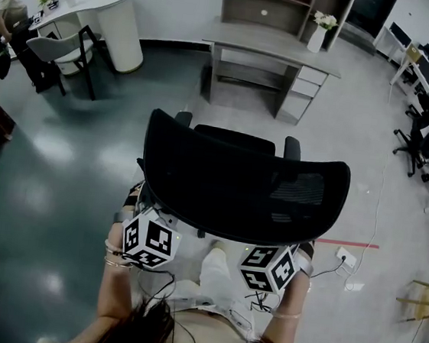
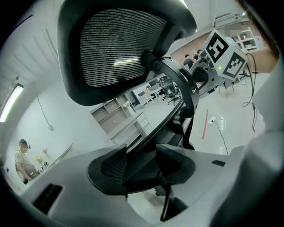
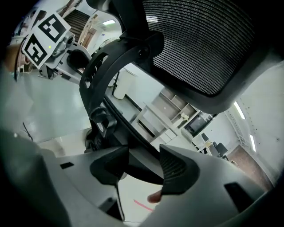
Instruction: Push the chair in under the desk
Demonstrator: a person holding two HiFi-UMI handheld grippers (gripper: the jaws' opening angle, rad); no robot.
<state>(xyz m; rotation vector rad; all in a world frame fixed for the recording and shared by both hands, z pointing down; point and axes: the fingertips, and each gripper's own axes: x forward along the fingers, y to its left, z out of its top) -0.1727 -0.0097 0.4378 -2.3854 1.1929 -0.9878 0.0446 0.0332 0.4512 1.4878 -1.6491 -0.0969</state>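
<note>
A black mesh office chair (image 1: 244,186) stands on the grey floor, its back toward me, about a chair's length short of the grey desk (image 1: 271,43) with drawers. Both grippers are behind the backrest's lower edge; in the head view only their marker cubes show, left (image 1: 149,238) and right (image 1: 269,267), with the jaws hidden by the chair. In the left gripper view my left gripper (image 2: 142,165) is shut on the curved black back frame (image 2: 177,84). My right gripper (image 3: 144,166) is likewise shut on that frame (image 3: 111,71). The desk (image 2: 128,122) lies ahead.
A vase of flowers (image 1: 319,33) stands on the desk below a shelf unit (image 1: 283,6). A person stands far left by a white round table (image 1: 103,4) and grey chair (image 1: 59,49). A red floor line (image 1: 349,243), power strip (image 1: 345,259) and office chairs (image 1: 418,136) lie right.
</note>
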